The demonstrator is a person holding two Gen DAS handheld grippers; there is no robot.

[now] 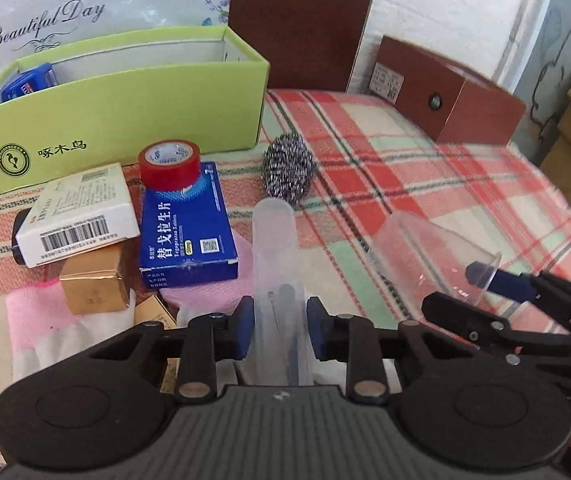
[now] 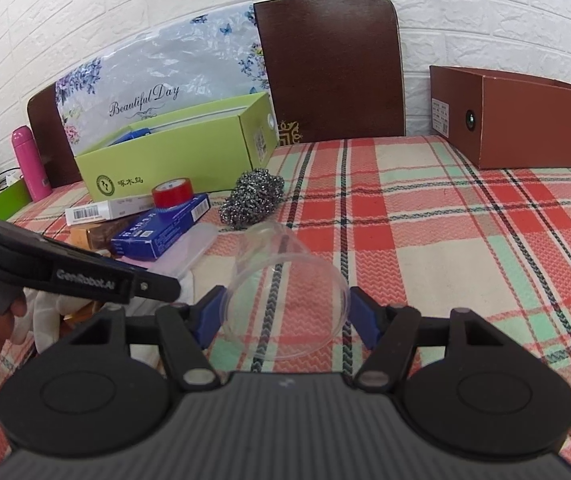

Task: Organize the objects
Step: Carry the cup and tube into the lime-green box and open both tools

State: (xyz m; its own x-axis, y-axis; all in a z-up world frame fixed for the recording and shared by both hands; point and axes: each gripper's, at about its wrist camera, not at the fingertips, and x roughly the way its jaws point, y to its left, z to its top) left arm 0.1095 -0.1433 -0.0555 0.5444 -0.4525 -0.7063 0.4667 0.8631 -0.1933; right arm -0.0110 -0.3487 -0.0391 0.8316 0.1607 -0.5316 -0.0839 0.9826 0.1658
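**Both grippers closed on clear plastic items over the plaid cloth**

Left wrist view: the left gripper (image 1: 278, 330) was clamped on a frosted plastic case (image 1: 275, 264), its blue pads pressed against both sides, the case pointing forward toward a steel scourer (image 1: 288, 172). To the left lay a cluster: a blue medicine box (image 1: 187, 232) with a roll of red tape (image 1: 169, 164) standing on its far end, a white box (image 1: 79, 214) resting on a gold box (image 1: 93, 282), and pink cloth (image 1: 33, 312) beneath them. Behind stood an open green box (image 1: 125, 104) with a blue item inside. At the right, the right gripper (image 1: 481, 276) held a clear cup (image 1: 425, 248) by its rim. A brown box (image 1: 445, 96) sat at the far right of the plaid tablecloth (image 1: 425, 184).

Right wrist view: the right gripper (image 2: 285, 316) gripped the clear cup (image 2: 285, 276), its fingers closed on the rim, the cup tipped on its side with its base pointing toward the scourer (image 2: 251, 198). The left gripper (image 2: 157, 286) came in from the left, and this view did not show its grip. The green box (image 2: 173, 156), red tape (image 2: 173, 192) and blue medicine box (image 2: 161, 228) sat beyond it, and the brown box (image 2: 525, 120) at the far right.
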